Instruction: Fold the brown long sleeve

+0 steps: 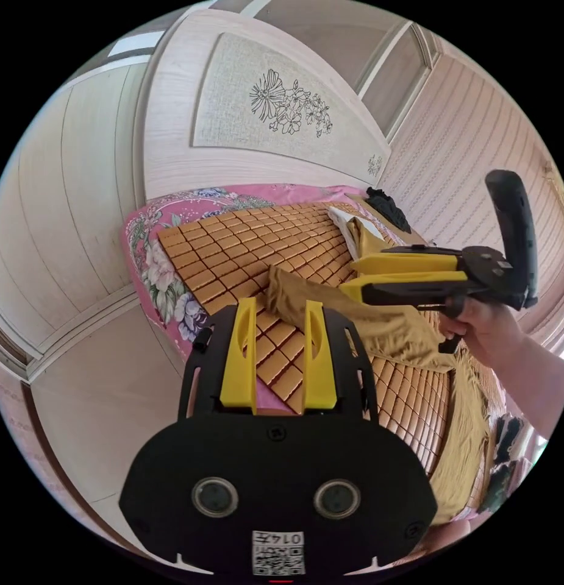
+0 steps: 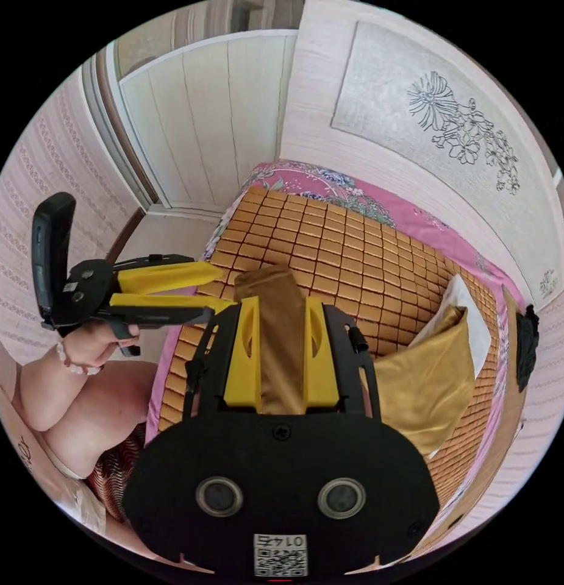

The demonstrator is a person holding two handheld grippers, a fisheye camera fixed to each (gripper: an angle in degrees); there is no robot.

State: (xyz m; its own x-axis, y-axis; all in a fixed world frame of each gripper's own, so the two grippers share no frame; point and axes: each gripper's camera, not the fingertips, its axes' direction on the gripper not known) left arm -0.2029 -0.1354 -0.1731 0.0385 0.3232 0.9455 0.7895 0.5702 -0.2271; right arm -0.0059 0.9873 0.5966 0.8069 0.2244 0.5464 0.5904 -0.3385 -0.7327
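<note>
Two grippers, both with jaws standing apart and nothing pinched. Left gripper (image 1: 280, 353): nearest in the left gripper view, yellow jaws wide, hovering over the near edge of the mat with bare tiles between them. Right gripper (image 2: 282, 353): jaws wide, a strip of brown cloth visible between them, whether touching cannot be told; seen from the side in the left gripper view, its jaws stand a little apart above the cloth. Brown long sleeve (image 1: 379, 329): lying rumpled across the bamboo mat (image 1: 233, 256), one end reaching toward the left gripper, the rest trailing to the mat's edge and hanging over it. Person's hand (image 1: 483, 326): wrapped on the right gripper's handle. Beyond: gold pillow (image 2: 434, 384) on the mat's far side, pink floral sheet (image 1: 166, 225), pale wooden headboard (image 1: 263, 103). Step in hand, by judgement: pick-up before spreading, no fold made yet. Next move calls for each gripper to descend and close on an edge of the garment so it can be drawn flat.
</note>
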